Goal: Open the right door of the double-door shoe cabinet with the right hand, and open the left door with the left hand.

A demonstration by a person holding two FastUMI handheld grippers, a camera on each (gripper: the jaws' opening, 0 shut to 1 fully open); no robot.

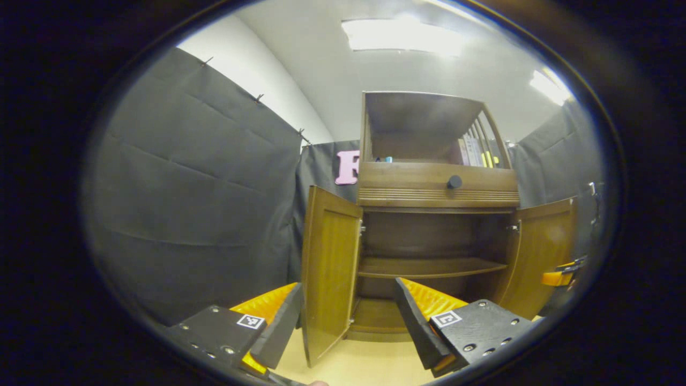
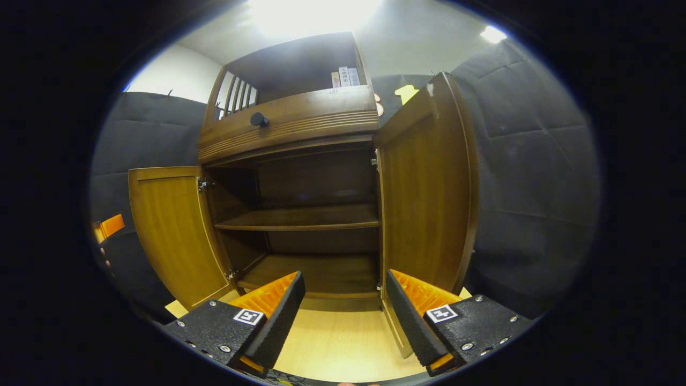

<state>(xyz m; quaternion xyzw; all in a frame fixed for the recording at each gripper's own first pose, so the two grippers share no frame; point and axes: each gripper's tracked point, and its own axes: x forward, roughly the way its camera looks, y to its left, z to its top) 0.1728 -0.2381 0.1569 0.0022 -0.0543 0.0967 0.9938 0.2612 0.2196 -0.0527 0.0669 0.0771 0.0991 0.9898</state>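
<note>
Shoe cabinet (image 1: 437,185) straight ahead on the pale floor, both doors already swung wide. Left door (image 1: 329,268) standing out past the left gripper (image 1: 348,321), right door (image 2: 426,193) hanging open just beside the right gripper (image 2: 345,311). Shelf (image 2: 300,220) inside bare, looks like. Drawer knob (image 1: 454,182) up top untouched. So pretty much the tail end of the job, by the look of it: nothing left to pull, probably just backing both hands off without bumping a door edge. Both grippers spread wide, holding nothing, touching nothing as far as visible. Other gripper peeking in at the edge of each view too.
</note>
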